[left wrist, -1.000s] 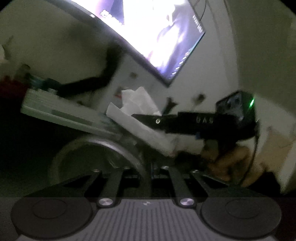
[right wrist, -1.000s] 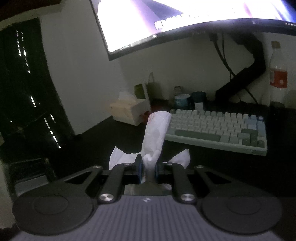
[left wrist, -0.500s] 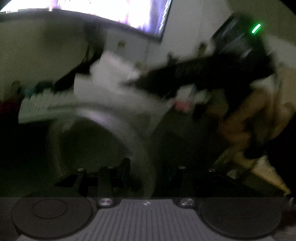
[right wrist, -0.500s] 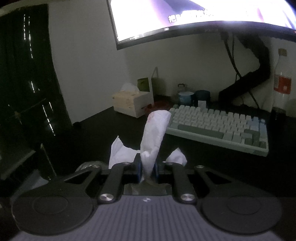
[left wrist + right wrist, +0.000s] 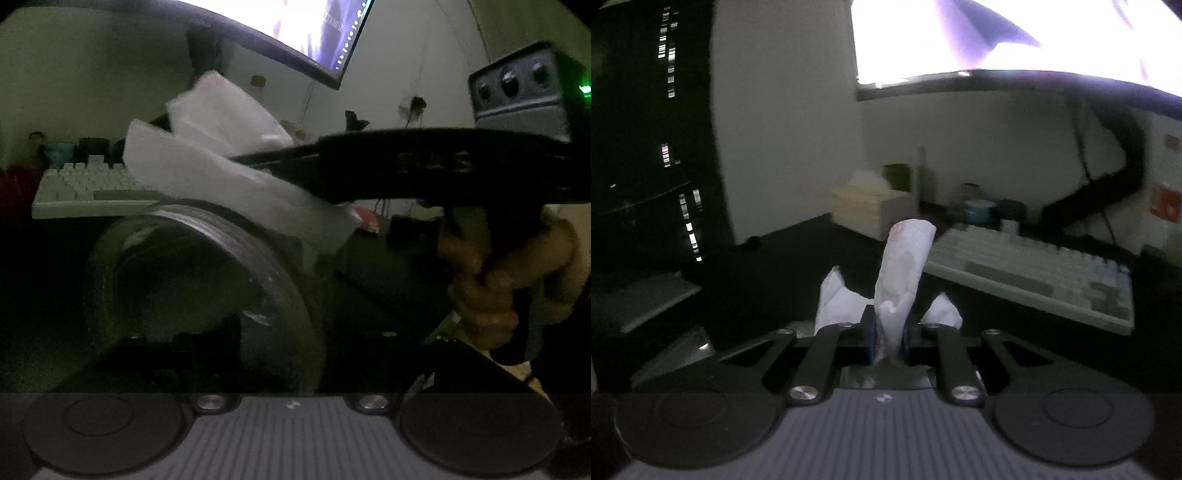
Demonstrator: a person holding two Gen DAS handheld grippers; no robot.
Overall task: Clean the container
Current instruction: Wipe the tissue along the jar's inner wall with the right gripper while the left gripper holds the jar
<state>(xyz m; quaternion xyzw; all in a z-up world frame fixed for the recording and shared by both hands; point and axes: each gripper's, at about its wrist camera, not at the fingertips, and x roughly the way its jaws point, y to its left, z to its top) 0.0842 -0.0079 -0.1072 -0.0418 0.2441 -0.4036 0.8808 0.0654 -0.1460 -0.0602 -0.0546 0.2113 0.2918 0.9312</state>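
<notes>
A dim desk workstation: keyboard (image 5: pixel 1034 273) beneath a glowing monitor (image 5: pixel 1015 37).

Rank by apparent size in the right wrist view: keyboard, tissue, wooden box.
1. keyboard
2. tissue, though it sits closest to the camera, so it looks inflated
3. wooden box

Left gripper lets go of the jar

The left gripper (image 5: pixel 258 354) has just been opening around the jar (image 5: pixel 199 280); the tissue (image 5: pixel 229 166) now hangs closer over it.
</notes>
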